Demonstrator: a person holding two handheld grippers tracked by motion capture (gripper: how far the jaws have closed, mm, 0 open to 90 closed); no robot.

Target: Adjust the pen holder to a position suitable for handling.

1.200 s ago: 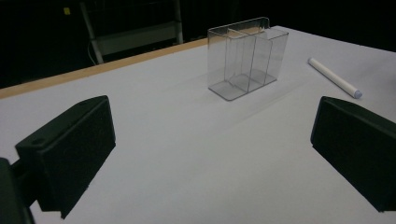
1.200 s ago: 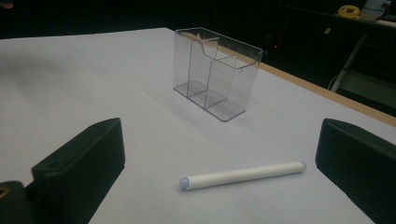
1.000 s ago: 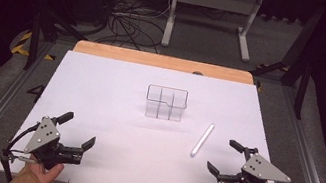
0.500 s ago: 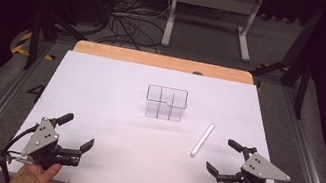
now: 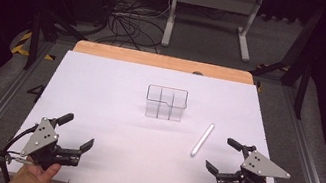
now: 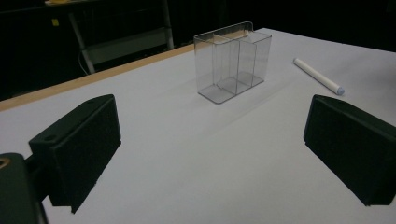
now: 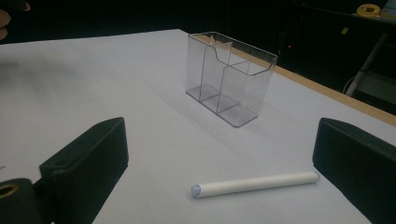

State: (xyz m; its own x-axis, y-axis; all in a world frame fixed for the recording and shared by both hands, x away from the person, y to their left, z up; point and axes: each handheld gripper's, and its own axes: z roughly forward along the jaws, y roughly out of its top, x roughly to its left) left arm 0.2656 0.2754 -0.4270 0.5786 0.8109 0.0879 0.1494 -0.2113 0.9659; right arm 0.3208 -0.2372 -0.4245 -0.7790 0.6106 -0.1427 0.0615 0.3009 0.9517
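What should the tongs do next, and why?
Probably the right tongs should slide forward and close on the white stick. They stand open, the stick lies flat on the table just ahead of them, and the clear box holds nothing.

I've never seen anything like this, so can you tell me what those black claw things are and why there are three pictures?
A person sits at a white table and holds a tool in each hand. Each tool ends in a claw with two black jaws. The big picture looks down from above: the left claw is near the bottom left, the right claw near the bottom right. The other two pictures come from little cameras riding on each claw, so you see its own black jaws poking up. On the table stands a clear plastic holder with compartments, and a white stick lies beside it, nearer the right claw. Both claws are open and hold nothing.
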